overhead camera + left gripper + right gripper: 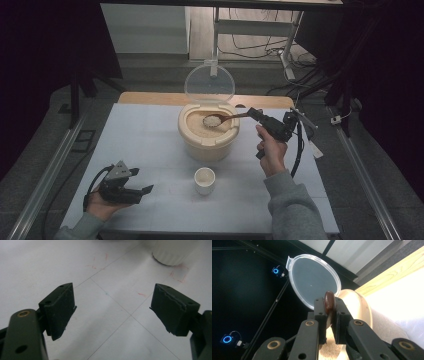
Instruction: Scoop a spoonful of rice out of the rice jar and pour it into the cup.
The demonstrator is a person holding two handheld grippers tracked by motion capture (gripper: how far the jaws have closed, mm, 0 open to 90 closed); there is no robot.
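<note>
Right tool (pixel 254 114) is clamped tight on the handle of a brown wooden spoon (pixel 223 119), its two black jaws squeezed together on the handle end, as the right gripper view (pixel 329 302) shows plainly. From the high view, the spoon reaches leftward over a round beige plastic rice container (pixel 208 135), and its bowl carries a heap of white rice (pixel 212 120) just above the grain that fills the container. A clear round hinged lid (pixel 209 82) stands upright at the far rim of that container; the right gripper view shows it too (pixel 312 281), tilted behind the spoon's end.

Left tool (pixel 142 191) rests low at the near left of the white surface (pixel 145 145), well apart from the container, held in the person's left hand (pixel 100 206). Its jaws stand wide open with nothing between them; in the left gripper view (pixel 112 307) bare surface with thin grid lines and faint red marks lies in the gap.

A small white cylindrical cup (pixel 204 180) stands on the surface just in front of the container, between the two tools, and its base shows at the top edge of the left gripper view (pixel 172 252).
</note>
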